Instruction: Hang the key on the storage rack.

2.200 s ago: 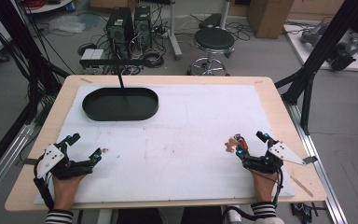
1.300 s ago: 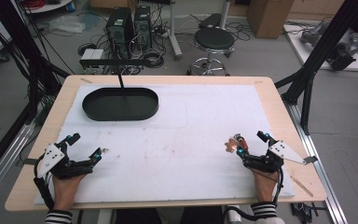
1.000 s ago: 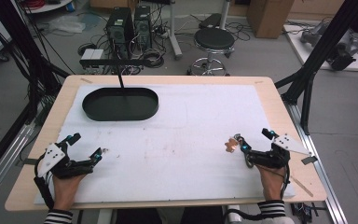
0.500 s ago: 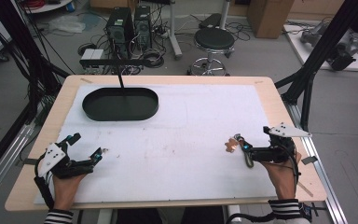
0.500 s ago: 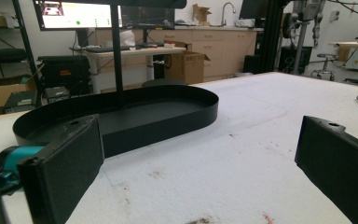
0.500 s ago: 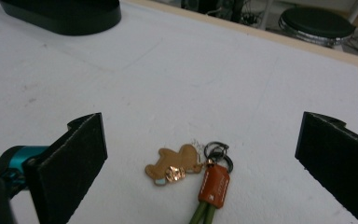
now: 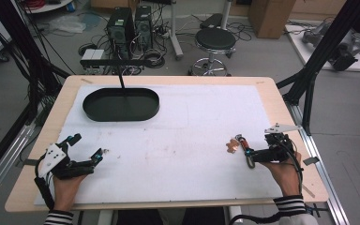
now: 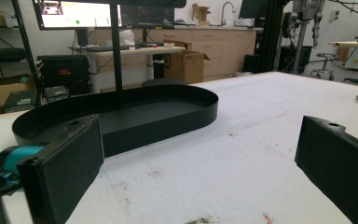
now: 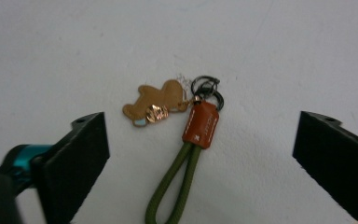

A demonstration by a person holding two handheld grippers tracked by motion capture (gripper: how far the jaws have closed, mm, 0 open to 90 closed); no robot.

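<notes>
White-covered worktop [image 7: 178,140]; keychain [image 9: 186,140] lies flat between the right gripper [image 7: 249,155] fingers, spread wide and empty, lined up for grasping; left gripper [image 7: 86,154] rests wide open, empty.

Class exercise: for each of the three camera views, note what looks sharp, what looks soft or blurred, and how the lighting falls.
High view: even light, mildly soft; black oval tray clear. Left gripper view: tray sharp, near black jaws blurred. Right gripper view: green cord keychain with orange leather tab and brown bear charm fairly sharp, jaws blurred, flat light.
</notes>
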